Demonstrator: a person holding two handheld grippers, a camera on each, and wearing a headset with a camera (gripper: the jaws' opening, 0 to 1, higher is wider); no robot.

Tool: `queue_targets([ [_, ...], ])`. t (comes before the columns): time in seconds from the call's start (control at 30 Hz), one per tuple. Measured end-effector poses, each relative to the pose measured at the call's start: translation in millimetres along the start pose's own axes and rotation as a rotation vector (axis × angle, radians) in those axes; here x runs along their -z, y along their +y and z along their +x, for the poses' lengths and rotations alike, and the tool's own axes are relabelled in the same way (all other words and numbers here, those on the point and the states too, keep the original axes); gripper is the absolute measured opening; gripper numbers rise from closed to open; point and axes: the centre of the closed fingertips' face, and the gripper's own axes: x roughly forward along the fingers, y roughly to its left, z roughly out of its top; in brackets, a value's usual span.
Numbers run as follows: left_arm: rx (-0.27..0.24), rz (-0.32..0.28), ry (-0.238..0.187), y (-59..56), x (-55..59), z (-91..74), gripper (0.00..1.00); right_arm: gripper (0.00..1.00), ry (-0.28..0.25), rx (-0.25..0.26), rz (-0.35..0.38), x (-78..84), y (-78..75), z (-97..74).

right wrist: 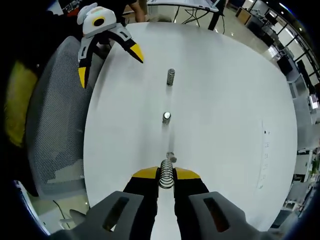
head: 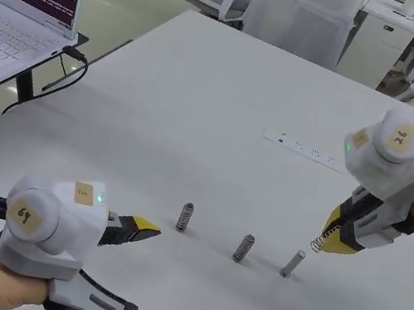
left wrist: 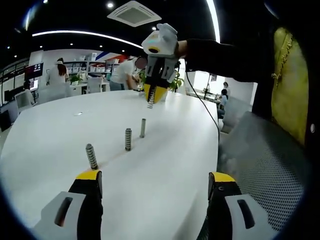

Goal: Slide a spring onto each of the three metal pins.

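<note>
Large white table (head: 202,90), rounded corners, top mostly bare. A white power strip (head: 304,150) lies flat on it toward the far right. I note an open laptop (head: 16,9) on a separate surface to the left, text on its screen, black cable (head: 64,78) plugged into its side. Pale mesh chairs (head: 294,22) stand along the table's far edge; a grey mesh chair (right wrist: 55,130) sits at the near edge. Floor (head: 121,3) pale and glossy. Overhead: a curved light strip (left wrist: 80,33) and a square ceiling vent (left wrist: 134,12). People (left wrist: 122,72) at desks beyond, details too small to read.

Right gripper (right wrist: 166,173) pinching a spring (right wrist: 166,179), bare pin (right wrist: 171,157) just beyond its tips
</note>
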Motion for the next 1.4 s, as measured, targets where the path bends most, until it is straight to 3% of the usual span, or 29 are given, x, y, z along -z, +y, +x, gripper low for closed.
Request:
queue_targets([
  [0.53, -0.002, -0.006, 0.004, 0.0, 2.4, -0.6, 0.83, 0.08, 0.026, -0.048, 0.033, 5.8, -7.8, 22.0],
  [1.4, -0.001, -0.017, 0.009, 2.2, 4.8, 1.2, 0.8, 0.08, 0.049, -0.083, 0.03, 8.5, -9.2, 33.8],
])
